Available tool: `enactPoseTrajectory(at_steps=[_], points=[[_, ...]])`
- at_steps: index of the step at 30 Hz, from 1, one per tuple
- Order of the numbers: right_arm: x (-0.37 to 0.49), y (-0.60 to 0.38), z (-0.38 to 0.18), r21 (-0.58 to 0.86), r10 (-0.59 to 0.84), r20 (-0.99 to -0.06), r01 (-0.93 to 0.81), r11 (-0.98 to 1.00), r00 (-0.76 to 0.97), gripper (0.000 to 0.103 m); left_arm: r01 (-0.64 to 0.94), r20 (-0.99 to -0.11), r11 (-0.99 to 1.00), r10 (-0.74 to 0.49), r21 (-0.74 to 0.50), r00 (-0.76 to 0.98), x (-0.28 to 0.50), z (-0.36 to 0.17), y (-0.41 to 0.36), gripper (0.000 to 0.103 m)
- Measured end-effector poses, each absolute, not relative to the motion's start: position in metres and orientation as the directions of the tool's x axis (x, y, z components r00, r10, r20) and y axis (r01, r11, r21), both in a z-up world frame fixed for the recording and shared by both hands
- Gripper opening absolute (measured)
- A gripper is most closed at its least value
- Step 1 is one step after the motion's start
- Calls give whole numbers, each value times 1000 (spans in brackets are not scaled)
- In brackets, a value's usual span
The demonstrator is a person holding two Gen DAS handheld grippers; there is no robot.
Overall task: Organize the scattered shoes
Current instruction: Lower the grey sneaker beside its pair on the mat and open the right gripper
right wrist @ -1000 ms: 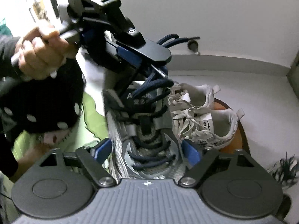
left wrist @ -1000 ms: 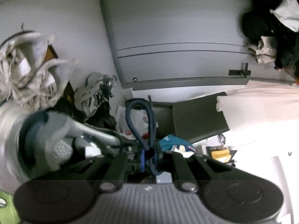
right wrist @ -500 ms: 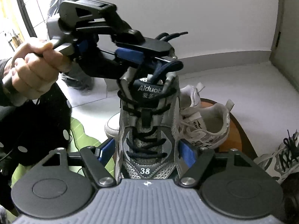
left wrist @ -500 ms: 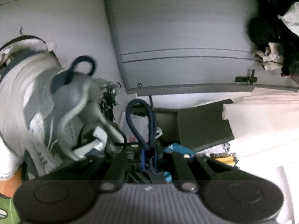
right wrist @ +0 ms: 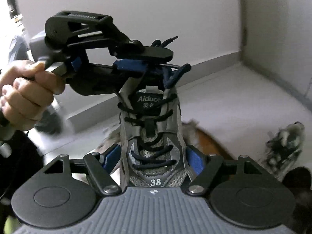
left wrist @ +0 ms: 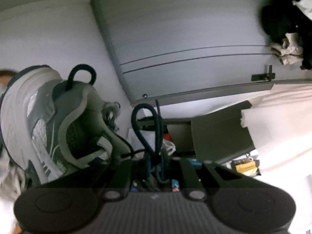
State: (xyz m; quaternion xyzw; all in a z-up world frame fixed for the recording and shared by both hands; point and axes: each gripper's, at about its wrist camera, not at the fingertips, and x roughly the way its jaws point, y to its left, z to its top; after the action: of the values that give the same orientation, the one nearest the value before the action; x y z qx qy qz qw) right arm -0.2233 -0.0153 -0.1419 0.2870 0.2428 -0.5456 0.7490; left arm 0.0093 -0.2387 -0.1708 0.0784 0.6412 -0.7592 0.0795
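Observation:
A grey sneaker (right wrist: 154,136) with navy laces hangs in the air, its toe toward the right wrist camera. My right gripper (right wrist: 154,156) is shut on its forefoot, a blue pad pressed to each side. My left gripper (right wrist: 165,62), held in a person's hand (right wrist: 25,93), is shut on the navy laces (right wrist: 175,74) above the tongue. In the left wrist view the sneaker's heel (left wrist: 58,126) hangs at the left. A navy lace loop (left wrist: 144,120) stands up from my left gripper (left wrist: 156,156).
Below the held sneaker, a blurred pale shoe (right wrist: 111,138) lies by a brown mat (right wrist: 210,142) on the white floor. A black-and-white sneaker (right wrist: 282,142) lies at the right. A grey cabinet (left wrist: 195,39), dark clothes (left wrist: 282,19) and a cluttered box (left wrist: 220,132) stand ahead of the left gripper.
The grey sneaker has swung upright and shifted right with both grippers still on it. Its heel now fills the left of the left wrist view, and the white sneakers have dropped out of that view.

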Motion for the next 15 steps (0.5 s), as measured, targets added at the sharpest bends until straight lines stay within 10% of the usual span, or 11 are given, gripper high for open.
enactPoseTrajectory(at_steps=[15], points=[[-291,-108,-195,187,-758,-643,982,-18,108,78,275,-286,-229,16,-934,-958,-86,-205,-344,9]])
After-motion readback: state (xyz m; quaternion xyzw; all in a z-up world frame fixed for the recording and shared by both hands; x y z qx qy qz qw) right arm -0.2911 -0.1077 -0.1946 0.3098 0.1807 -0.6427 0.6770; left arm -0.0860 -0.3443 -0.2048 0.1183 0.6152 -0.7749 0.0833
